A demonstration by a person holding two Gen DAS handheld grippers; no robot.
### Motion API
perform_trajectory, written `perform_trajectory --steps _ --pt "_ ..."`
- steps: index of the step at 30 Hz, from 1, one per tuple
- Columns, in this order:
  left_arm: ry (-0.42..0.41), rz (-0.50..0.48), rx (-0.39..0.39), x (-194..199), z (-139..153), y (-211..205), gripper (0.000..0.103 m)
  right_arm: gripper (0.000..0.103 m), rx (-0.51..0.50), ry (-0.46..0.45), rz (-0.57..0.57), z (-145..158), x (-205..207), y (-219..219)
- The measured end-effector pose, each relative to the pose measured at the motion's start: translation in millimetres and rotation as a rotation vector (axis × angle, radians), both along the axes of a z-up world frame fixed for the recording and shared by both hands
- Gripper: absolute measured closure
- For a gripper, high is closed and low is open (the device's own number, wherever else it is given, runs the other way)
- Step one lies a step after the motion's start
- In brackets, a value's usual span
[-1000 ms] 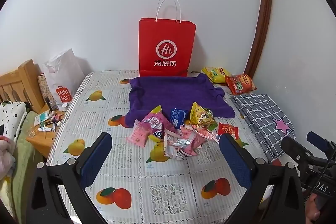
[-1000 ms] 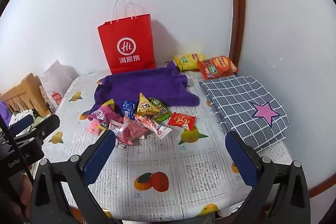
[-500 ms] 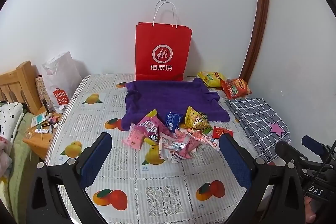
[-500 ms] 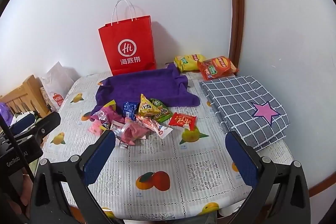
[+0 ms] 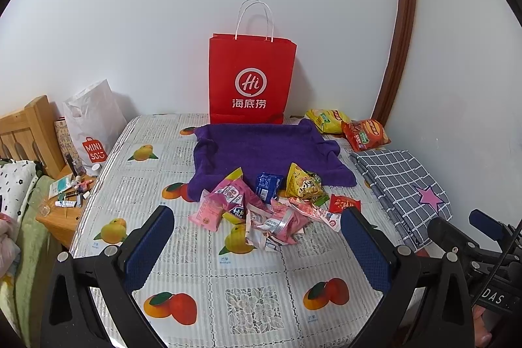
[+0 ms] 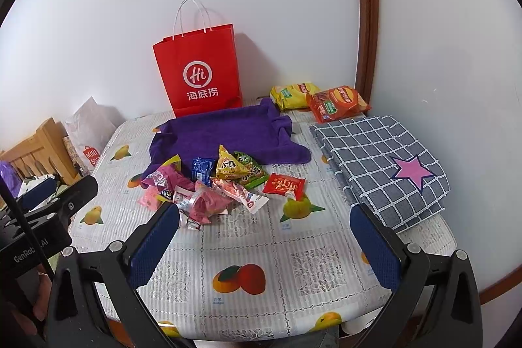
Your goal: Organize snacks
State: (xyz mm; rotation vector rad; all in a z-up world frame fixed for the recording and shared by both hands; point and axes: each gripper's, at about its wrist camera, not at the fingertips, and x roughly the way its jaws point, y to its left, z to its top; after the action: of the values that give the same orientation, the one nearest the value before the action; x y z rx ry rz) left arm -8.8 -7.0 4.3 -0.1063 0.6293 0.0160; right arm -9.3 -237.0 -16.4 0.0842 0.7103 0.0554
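hand-held grippers, left (image 5: 257, 242) and right (image 6: 264, 238): wide open, empty, above worktop (image 5: 248, 295).
nothing sorted yet; snacks (image 5: 267, 204) heaped mid-worktop beside purple towel (image 5: 267, 149), all left to do.

Near half of surface (image 5: 248, 292) bare; clear approach front & centre. Snack pile (image 5: 270, 204) blocks mid-surface, purple towel (image 5: 267, 152) directly behind it. Red paper bag (image 5: 251, 80) upright at back wall. Folded checked cloth (image 6: 381, 162) takes right edge; chip bags (image 6: 319, 100) fill back-right corner. Left strip open.
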Motion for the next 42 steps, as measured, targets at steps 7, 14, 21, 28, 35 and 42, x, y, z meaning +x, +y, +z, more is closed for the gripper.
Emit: perform_trajectory --steps 7,14,21,28,35,42 --pt "0.01 -0.01 0.011 0.6 -2.2 -4.2 0.0 0.0 0.005 0.004 0.002 -0.9 -0.3 -0.5" --pt "0.012 -0.016 0.014 2.8 -1.0 -6.5 0.0 0.0 0.009 0.005 0.002 -0.8 -0.7 -1.1" --pt "0.011 -0.028 0.022 1.3 -0.7 -9.9 0.0 0.0 0.009 0.006 0.001 -0.6 -1.6 -0.1" --pt "0.007 -0.028 0.019 -0.1 1.6 -9.5 0.0 0.0 0.006 0.0 0.002 1.2 -3.5 0.6" --pt "0.008 -0.029 0.019 -0.2 1.6 -9.1 0.0 0.0 0.006 -0.006 0.006 2.2 -4.7 1.5" --pt "0.006 -0.029 0.018 -1.0 1.4 -8.8 0.0 0.0 0.005 -0.008 0.011 2.2 -6.1 2.0"
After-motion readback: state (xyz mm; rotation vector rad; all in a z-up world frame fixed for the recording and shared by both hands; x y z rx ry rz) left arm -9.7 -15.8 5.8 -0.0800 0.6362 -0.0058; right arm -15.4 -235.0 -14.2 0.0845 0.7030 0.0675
